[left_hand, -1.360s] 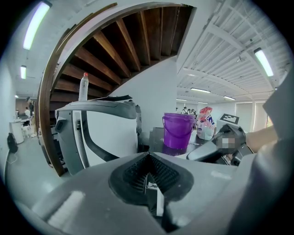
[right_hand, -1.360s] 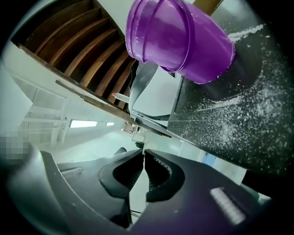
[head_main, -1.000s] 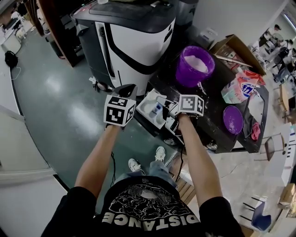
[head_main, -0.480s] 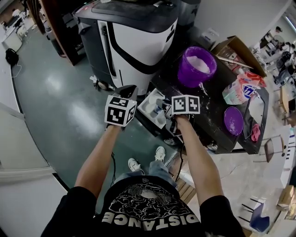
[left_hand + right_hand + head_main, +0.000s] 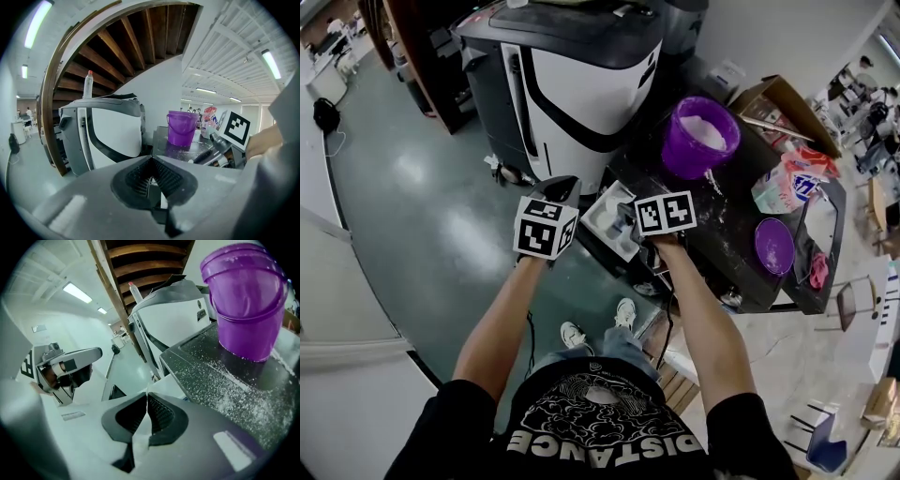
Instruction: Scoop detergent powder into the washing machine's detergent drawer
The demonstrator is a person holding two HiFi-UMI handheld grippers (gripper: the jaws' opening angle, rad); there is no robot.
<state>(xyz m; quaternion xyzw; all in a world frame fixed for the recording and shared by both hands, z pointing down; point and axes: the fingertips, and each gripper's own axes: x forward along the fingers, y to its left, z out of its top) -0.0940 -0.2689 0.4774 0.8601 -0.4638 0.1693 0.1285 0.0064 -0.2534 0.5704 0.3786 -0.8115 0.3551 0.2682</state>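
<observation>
A purple bucket (image 5: 703, 141) of white powder stands on the washing machine's dark, powder-strewn top (image 5: 727, 234). The white detergent drawer (image 5: 598, 217) juts open from the machine's front. My right gripper (image 5: 623, 220) sits over the drawer, its jaws shut on a thin white piece that looks like the scoop's handle (image 5: 146, 397); the scoop's bowl is hidden. My left gripper (image 5: 560, 185) hangs just left of the drawer with its jaws shut and nothing held (image 5: 151, 161). The bucket (image 5: 246, 305) looms up and to the right in the right gripper view.
A tall white-and-black machine (image 5: 572, 75) stands behind the drawer. On the dark top lie a purple lid (image 5: 772, 244) and a detergent bag (image 5: 787, 183), with a cardboard box (image 5: 783, 98) beyond. Green floor (image 5: 422, 206) spreads to the left.
My right gripper has slid left, from over the machine's top edge to over the open drawer. The left gripper has barely moved.
</observation>
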